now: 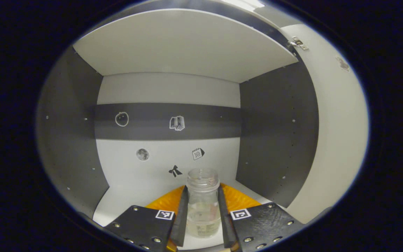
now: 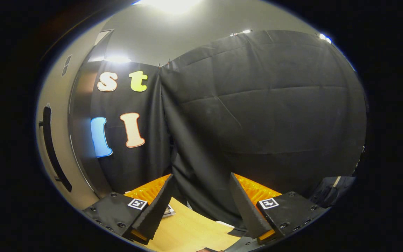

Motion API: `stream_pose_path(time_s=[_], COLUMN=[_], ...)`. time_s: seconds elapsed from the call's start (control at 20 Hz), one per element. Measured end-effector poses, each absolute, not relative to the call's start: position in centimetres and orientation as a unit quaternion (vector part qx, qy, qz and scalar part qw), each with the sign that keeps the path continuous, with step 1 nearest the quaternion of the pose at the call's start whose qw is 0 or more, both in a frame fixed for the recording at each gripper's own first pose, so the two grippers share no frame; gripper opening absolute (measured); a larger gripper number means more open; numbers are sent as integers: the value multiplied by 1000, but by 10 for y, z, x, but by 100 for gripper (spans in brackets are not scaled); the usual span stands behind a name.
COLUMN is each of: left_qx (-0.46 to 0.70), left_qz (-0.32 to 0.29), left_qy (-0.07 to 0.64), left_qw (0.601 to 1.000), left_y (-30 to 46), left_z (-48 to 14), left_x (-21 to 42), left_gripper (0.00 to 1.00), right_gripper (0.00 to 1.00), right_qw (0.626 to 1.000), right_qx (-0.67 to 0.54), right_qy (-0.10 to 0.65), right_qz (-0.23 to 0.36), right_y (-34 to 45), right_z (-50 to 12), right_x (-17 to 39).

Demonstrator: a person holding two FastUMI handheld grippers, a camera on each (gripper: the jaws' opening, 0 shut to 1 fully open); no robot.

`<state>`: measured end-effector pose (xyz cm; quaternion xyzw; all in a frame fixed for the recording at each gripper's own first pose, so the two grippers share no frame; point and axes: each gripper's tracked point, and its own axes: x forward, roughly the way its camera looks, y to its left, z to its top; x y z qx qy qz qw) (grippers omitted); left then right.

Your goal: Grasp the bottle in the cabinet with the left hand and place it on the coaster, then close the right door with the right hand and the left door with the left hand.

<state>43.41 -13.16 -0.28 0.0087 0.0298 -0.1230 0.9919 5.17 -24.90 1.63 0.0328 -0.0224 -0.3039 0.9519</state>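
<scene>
Left gripper view: left gripper (image 1: 203, 213) reaches into cabinet (image 1: 275, 140), both fingers (image 1: 182, 217) pressed against sides of clear bottle (image 1: 203, 206), upright on white cabinet floor. Small stickers on back wall. Right gripper view: right gripper (image 2: 201, 206) jaws wide apart, gripping nothing, above wooden table (image 2: 191, 231); door (image 2: 52, 147) with dark handle at left.

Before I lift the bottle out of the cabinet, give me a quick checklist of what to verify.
1. Left hand-held gripper fingers on both sides of the clear glass bottle: ok.
2. Firm squeeze on the glass: cannot tell.
3. Bottle upright on the white cabinet shelf: ok.
4. Open white right door swung clear of the exit path: ok.
5. Right hand-held gripper open and empty, over the wooden table: ok.
6. Coaster location: cannot tell.
</scene>
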Motion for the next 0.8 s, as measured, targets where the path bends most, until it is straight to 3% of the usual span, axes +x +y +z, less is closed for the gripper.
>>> stream_pose_path(time_s=[0.35, 0.8], left_qx=[25, 27], left_qz=[-154, -196], left_qy=[0, -19], left_qw=[988, 980], left_y=[-137, -125], left_z=[32, 41], left_x=[386, 250], left_gripper=[35, 36], right_gripper=[100, 100], right_qw=[958, 977], right_qx=[35, 17], right_qy=[-24, -17], right_qz=[-284, -211], right_y=[-239, -200], right_z=[18, 28], right_x=[55, 50])
